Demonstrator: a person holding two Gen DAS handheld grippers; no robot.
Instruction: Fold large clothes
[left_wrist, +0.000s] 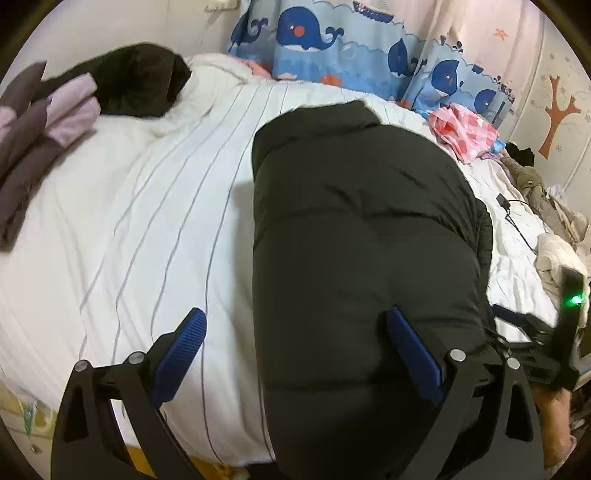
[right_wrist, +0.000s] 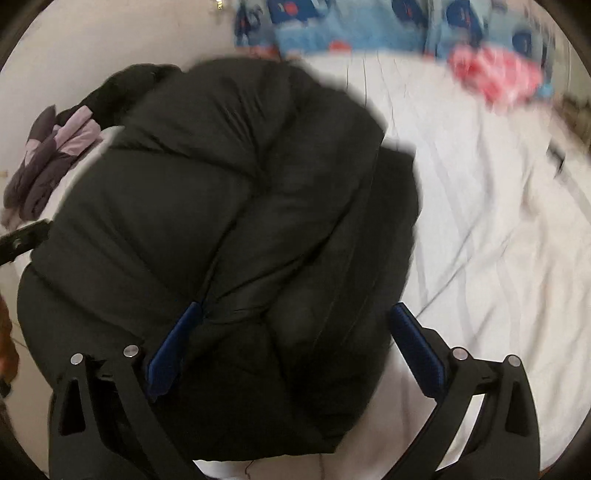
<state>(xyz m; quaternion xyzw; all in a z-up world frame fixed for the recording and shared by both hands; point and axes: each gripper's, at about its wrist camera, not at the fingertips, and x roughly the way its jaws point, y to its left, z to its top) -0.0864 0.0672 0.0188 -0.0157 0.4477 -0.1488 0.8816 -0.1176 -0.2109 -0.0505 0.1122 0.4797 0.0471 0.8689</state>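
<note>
A large black puffer jacket lies folded lengthwise on the white striped bed sheet. My left gripper is open, hovering over the jacket's near left edge; its right finger is over the jacket and its left finger over the sheet. In the right wrist view the jacket fills the centre. My right gripper is open above its near end, with nothing between the pads. The right gripper also shows at the right edge of the left wrist view. The right wrist view is motion-blurred.
A purple and lilac folded garment and a black garment lie at the bed's far left. A whale-print blue curtain hangs behind. A pink garment, a cable and piled clothes sit at the right.
</note>
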